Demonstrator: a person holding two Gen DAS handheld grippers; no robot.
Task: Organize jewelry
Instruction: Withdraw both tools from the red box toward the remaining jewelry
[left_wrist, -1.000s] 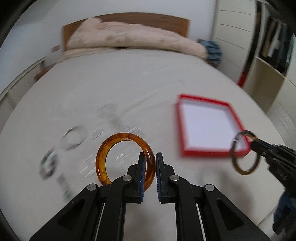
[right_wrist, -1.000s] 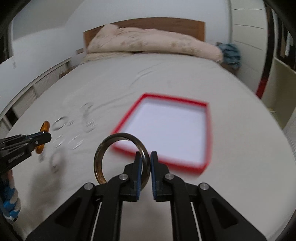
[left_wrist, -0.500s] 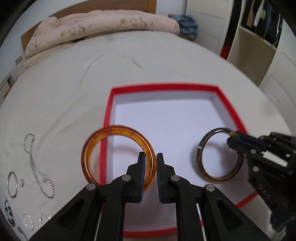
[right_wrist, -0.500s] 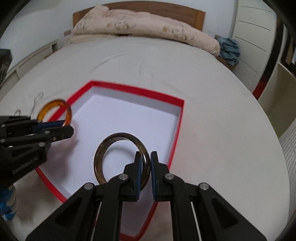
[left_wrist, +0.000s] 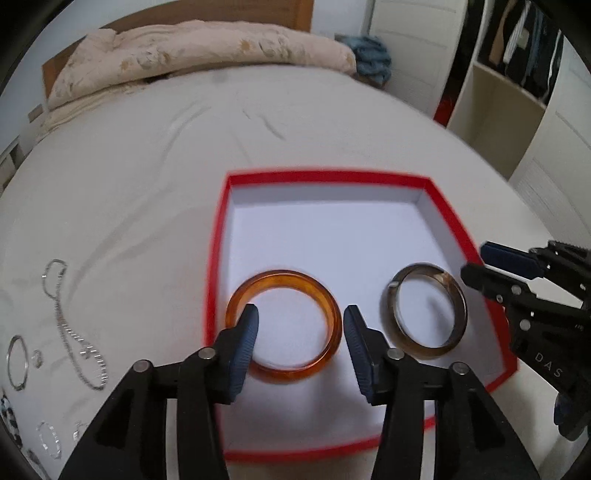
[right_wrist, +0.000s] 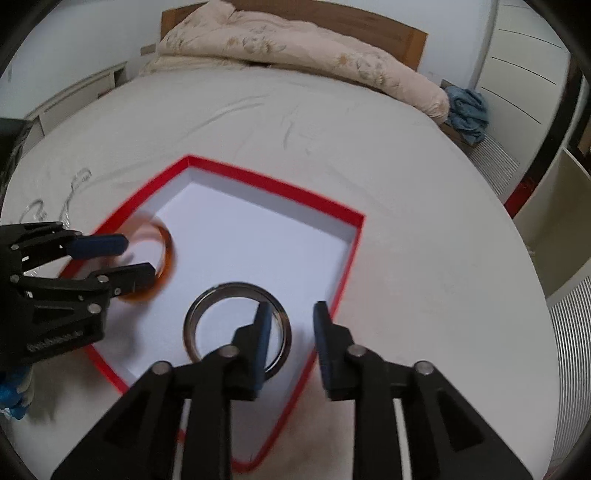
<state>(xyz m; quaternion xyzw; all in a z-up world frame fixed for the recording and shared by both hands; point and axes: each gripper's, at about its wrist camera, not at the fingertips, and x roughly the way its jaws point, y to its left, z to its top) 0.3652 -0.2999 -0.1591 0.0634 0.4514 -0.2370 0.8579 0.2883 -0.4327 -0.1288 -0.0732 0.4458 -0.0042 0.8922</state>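
A red-rimmed box (left_wrist: 218, 236) with a white floor lies on the bed; it also shows in the right wrist view (right_wrist: 354, 240). An amber bangle (left_wrist: 328, 306) lies in it, between the open fingers of my left gripper (left_wrist: 300, 322). A dark grey-brown bangle (left_wrist: 458, 314) lies beside it, right of the amber one. In the right wrist view the dark bangle (right_wrist: 221, 295) lies under my open right gripper (right_wrist: 291, 317), and the amber bangle (right_wrist: 168, 254) looks blurred by the left gripper (right_wrist: 138, 258). The right gripper (left_wrist: 476, 264) shows at the left wrist view's right edge.
Chain necklaces (left_wrist: 70, 332), a thin silver hoop (left_wrist: 16, 363) and small rings (left_wrist: 48, 439) lie on the white sheet left of the box. A beige duvet (left_wrist: 199, 48) and wooden headboard are at the far end. Shelving (left_wrist: 517, 74) stands to the right.
Both grippers moved over the box, lowered and opened. The amber bangle dropped from the left gripper and the dark bangle from the right; both now lie in the box.
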